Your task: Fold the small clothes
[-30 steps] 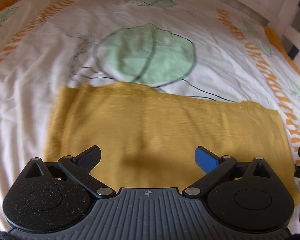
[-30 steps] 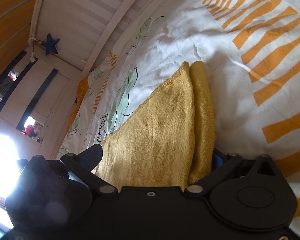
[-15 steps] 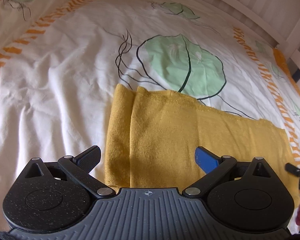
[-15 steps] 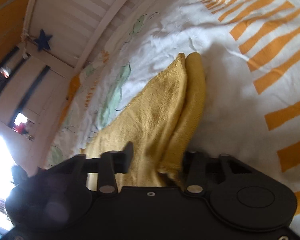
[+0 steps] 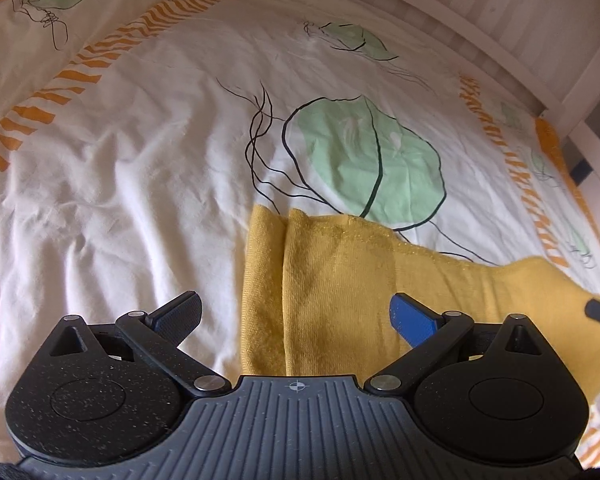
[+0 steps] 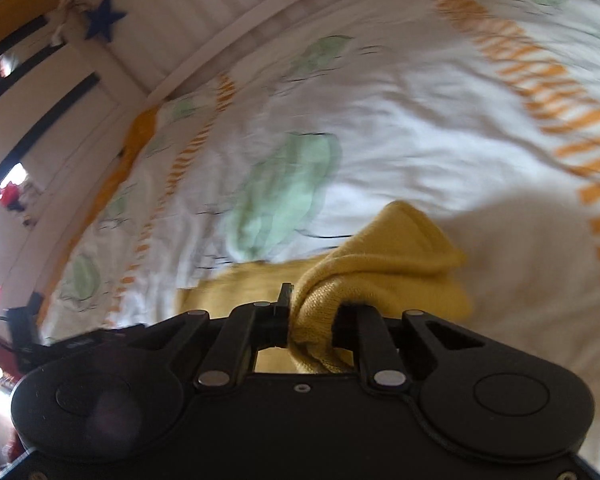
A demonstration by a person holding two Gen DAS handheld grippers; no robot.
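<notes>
The right gripper (image 6: 311,316), wide open a second ago, is closing on the yellow garment's (image 5: 340,292) bunched end and lifting it off the bed (image 5: 140,168); the fold is starting. The left gripper (image 5: 296,312) is hovering open, empty, above the other end.

Garment on the bed

The knit garment (image 5: 340,292) lies on the duvet cover (image 5: 140,160), its far edge overlapping the leaf print (image 5: 364,164); headboard (image 5: 460,4) behind.
</notes>
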